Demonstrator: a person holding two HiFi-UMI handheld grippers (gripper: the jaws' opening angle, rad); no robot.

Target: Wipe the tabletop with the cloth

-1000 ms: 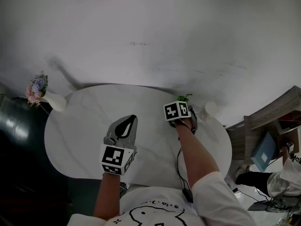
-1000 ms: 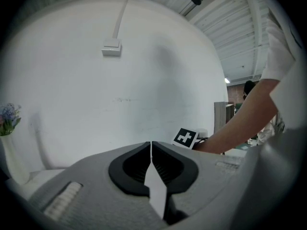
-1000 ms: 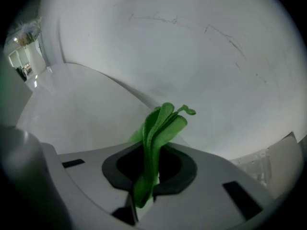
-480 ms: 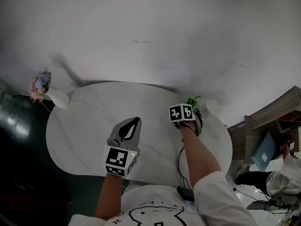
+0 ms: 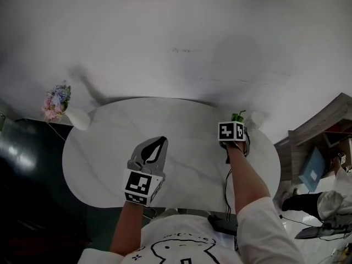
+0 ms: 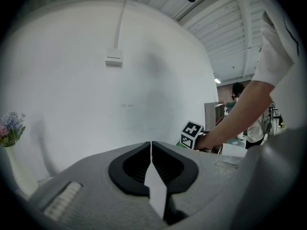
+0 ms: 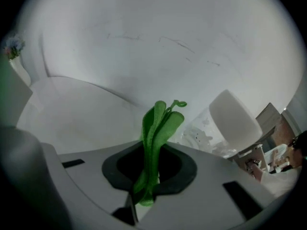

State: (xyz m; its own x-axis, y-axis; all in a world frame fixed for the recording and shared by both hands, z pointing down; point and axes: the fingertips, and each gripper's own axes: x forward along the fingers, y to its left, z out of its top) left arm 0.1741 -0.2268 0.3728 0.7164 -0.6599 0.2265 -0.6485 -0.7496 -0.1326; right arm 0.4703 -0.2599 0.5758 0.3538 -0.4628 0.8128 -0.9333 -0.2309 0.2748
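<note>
Right gripper: I see it pinching the green cloth, lower end buried between jaws.
Left gripper: pressed together, empty.
Tabletop: cloth contact hidden from me.

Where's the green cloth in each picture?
Head view: the green cloth pokes out near the table's far right edge, just above the marker cube.
Left gripper view: only a green sliver shows, right of centre, beside the cube.
Right gripper view: in the centre, pinched upright between the jaws.
Shared landmark: the flowers, at the left in every view.
</note>
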